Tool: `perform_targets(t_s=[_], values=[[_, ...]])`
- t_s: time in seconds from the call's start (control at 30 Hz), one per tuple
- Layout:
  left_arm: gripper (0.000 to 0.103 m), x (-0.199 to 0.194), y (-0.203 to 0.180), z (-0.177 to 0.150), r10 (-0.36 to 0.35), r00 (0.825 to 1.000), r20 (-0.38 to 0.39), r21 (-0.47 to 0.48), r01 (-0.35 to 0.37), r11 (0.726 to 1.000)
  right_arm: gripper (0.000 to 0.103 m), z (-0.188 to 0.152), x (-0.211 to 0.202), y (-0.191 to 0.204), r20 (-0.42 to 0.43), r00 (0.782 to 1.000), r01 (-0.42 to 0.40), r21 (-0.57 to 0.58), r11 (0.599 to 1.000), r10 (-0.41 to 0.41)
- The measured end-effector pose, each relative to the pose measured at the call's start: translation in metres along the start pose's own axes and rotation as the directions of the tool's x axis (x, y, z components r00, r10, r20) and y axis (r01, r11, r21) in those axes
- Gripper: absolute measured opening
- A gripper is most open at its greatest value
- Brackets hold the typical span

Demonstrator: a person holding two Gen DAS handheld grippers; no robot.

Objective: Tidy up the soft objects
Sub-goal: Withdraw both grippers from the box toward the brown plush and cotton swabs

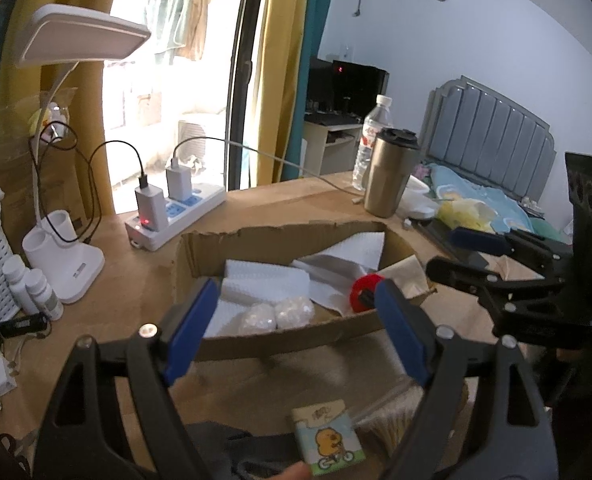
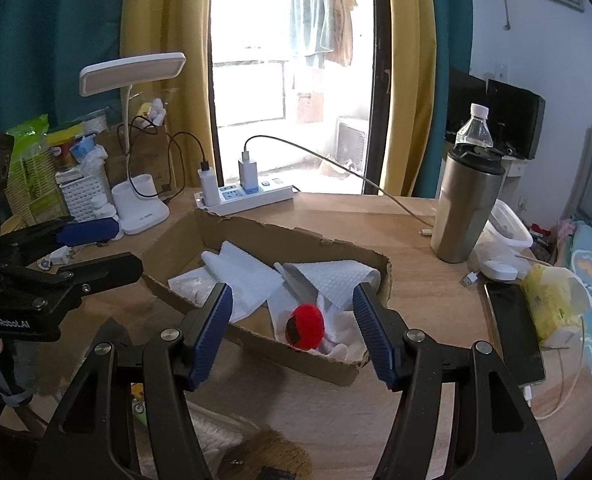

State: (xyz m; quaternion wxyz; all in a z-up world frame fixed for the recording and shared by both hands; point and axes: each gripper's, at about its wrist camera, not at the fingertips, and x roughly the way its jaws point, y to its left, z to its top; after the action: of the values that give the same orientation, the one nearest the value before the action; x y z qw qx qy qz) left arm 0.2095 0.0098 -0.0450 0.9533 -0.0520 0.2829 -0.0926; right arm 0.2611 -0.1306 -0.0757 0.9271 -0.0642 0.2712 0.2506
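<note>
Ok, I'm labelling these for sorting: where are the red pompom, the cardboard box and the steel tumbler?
red pompom (image 2: 305, 326), right wrist view, fuzzy front.
cardboard box (image 2: 296, 236), right wrist view, far wall.
steel tumbler (image 2: 461, 208), right wrist view, body.

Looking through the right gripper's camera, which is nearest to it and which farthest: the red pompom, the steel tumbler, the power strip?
1. Red pompom, in the box just ahead of the right gripper.
2. Steel tumbler, off right.
3. Power strip, at the desk's far edge.

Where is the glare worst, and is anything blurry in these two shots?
Left wrist view: the window is blown out white, and the tissue pack near the bottom is soft. Right wrist view: the window glares less; the cardboard box is sharp.
</note>
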Motion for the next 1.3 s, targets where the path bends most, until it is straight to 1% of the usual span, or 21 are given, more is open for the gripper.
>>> perform_targets(t_s=[0.2, 0.37, 0.77, 1.3], values=[[0.084, -0.006, 0.000, -0.005, -0.002, 1.000, 0.001, -0.009, 0.002, 1.000, 0.067, -0.004, -0.004, 0.006, 0.001, 1.000, -0.007, 0.003, 1.000, 0.007], [0.087, -0.013, 0.001, -0.013, 0.000, 1.000, -0.002, -0.017, 0.000, 1.000, 0.069, -0.008, -0.008, 0.010, 0.000, 1.000, -0.011, 0.003, 1.000, 0.011], [0.088, -0.020, 0.003, -0.033, 0.008, 1.000, -0.027, -0.032, -0.009, 0.999, 0.069, -0.027, -0.013, 0.017, -0.029, 0.999, -0.015, 0.001, 1.000, 0.015], [0.088, -0.024, -0.009, -0.064, 0.024, 0.997, -0.074, -0.045, -0.028, 0.999, 0.069, -0.070, -0.019, 0.013, -0.093, 0.995, -0.024, 0.020, 1.000, 0.026]])
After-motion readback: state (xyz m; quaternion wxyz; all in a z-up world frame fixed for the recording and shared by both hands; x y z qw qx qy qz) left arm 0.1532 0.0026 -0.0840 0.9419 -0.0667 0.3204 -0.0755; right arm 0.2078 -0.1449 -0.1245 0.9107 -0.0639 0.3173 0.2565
